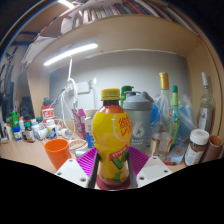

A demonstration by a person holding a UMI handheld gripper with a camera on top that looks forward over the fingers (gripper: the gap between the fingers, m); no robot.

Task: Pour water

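At the bottom centre of the frame the gripper points forward, its two pale fingers angling in from lower left and lower right. Between them stands a yellow-orange drink bottle with a yellow cap and a printed label. The fingers lie close against the bottle's lower sides, the purple pads showing at either side of it, but whether both actually press on it cannot be told from this view. The bottle is upright and fills the centre of the frame from the bottom edge up to about the middle.

Just left of the bottle, in the lower left, an orange cup stands open-mouthed on the wooden table. Directly behind the bottle to the right, a clear shaker bottle with a grey lid rises.

Farther right, along the middle right of the frame, stand several tall bottles, among them a clear one with a yellow cap and a slim glass one near the right edge. A small jar with a white lid sits in the lower right.

At the middle left, small bottles and containers crowd the table's far side, with white cables looped above them. Beyond, a pale wall spans the centre, and a long ceiling light glows in the upper left.
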